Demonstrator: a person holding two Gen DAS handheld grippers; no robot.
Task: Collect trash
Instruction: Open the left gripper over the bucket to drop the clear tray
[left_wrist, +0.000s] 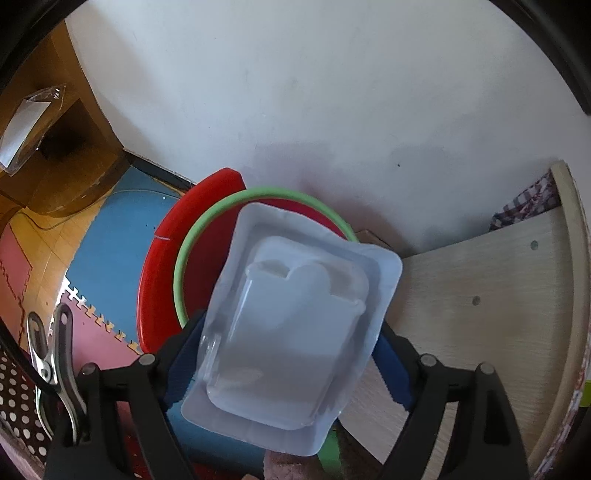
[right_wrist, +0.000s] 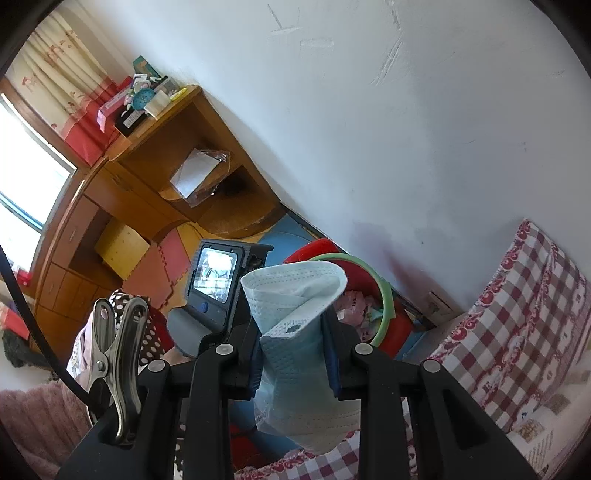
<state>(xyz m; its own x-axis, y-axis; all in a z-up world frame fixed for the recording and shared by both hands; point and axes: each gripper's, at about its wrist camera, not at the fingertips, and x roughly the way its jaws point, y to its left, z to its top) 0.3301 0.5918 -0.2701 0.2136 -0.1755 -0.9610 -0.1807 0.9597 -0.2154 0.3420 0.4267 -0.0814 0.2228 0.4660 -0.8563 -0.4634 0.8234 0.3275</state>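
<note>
The red plastic bin with a green ring rim (left_wrist: 177, 258) is the biggest thing in play, standing on the floor against the white wall (left_wrist: 332, 92), directly below and ahead of the left jaws and further off, ahead and to the right, of the right jaws. Seen from the right wrist, the bin already holds a heap of crumpled pinkish and pale scraps under the green rim; what they are I cannot tell. Next in size is the clear moulded plastic blister tray (left_wrist: 291, 325), which lies between the blue pads of the left gripper (left_wrist: 288, 354); the jaws stand wide, spanning the tray's width, but whether the pads still press on it or have let it go I cannot tell from this view. It hangs over the bin's mouth, overlapping the near rim, so the step in hand looks like the drop, and to do it well the tray's far end should sit clearly inside the green ring before it is freed, since a light, broad shell can catch the rim and tip outward. Smallest, the pale blue pleated face mask (right_wrist: 295, 317) is clenched, folded, in the right gripper (right_wrist: 291, 350), short of the bin; it should be carried over the opening before release.
</note>
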